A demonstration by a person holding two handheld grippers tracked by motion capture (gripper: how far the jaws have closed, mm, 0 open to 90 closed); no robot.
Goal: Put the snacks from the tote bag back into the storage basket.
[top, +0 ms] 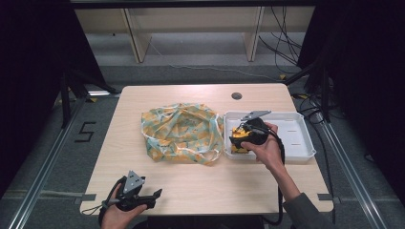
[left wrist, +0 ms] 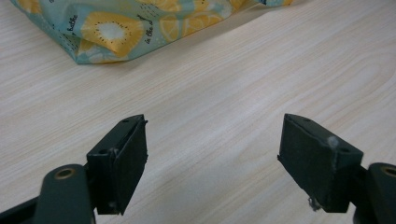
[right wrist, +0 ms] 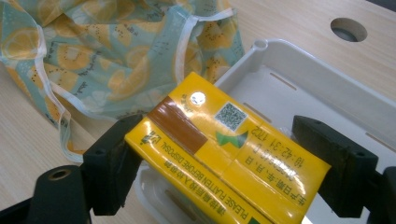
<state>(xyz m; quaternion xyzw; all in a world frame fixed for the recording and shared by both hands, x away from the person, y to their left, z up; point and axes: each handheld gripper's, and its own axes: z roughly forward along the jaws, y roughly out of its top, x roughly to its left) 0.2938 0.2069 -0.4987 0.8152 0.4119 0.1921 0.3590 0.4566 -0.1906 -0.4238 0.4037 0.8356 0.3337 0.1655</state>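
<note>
Carton (right wrist: 219, 154), clamped at its ends by the right gripper (right wrist: 224, 158) at frame centre, might have slipped into the tray (right wrist: 327, 88); the left gripper (left wrist: 212, 158) gaped wide, empty.

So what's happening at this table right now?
A person works with two handheld grippers. The right gripper has its jaws shut on a yellow drink carton at the left end of a white tray. A lemon-print cloth bag lies crumpled beside the tray. The left gripper is at the table's near edge, jaws open and holding nothing.
</note>
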